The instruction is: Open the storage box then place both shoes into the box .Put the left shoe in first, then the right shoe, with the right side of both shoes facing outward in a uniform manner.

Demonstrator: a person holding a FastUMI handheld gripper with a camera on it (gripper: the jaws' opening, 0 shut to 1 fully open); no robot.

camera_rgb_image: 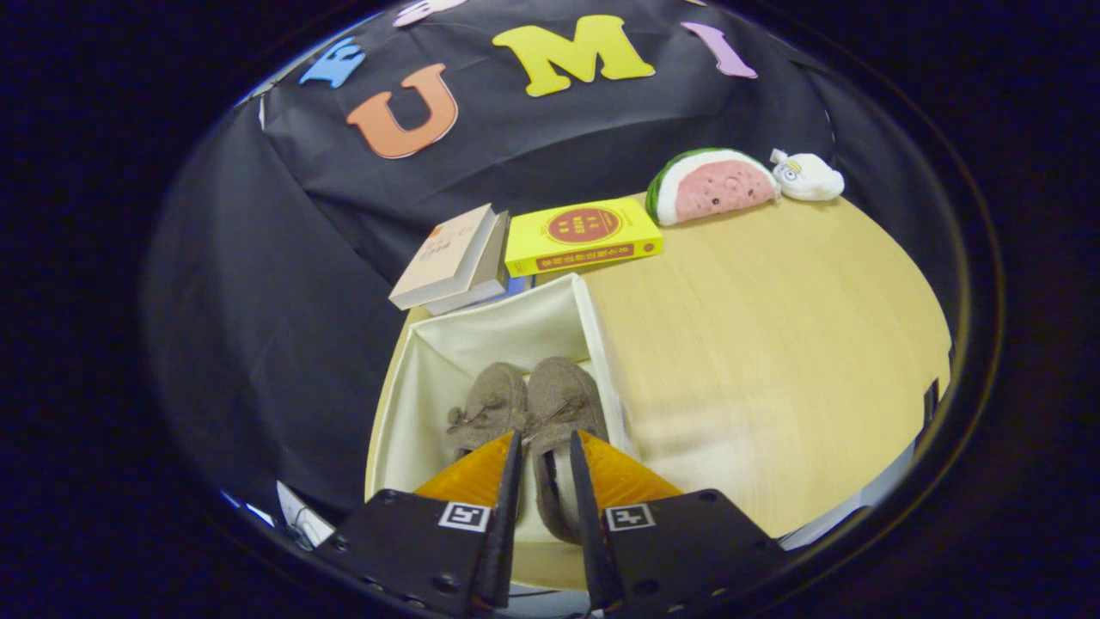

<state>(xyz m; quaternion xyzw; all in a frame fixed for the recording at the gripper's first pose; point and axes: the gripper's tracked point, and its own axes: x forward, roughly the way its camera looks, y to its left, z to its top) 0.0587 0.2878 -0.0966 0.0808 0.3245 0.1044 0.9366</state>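
Observation:
The white fabric storage box (430,378) stands open at the table's left end. Two tan fuzzy shoes lie side by side in it, toes pointing away from me. The left shoe (490,404) rests just beyond my left finger. The right shoe (563,400) lies along the box's right wall, and its heel runs back between my fingers. My gripper (544,447) hangs over the box, its jaws narrowed on the heel collar of this right shoe. One finger (511,481) sits outside the collar and the other at the shoe's opening.
Two books (451,258) and a yellow book (583,234) lie just behind the box. A watermelon plush (713,185) and a small white plush (806,176) sit at the far edge. The bare wooden table (773,344) stretches to the right of the box.

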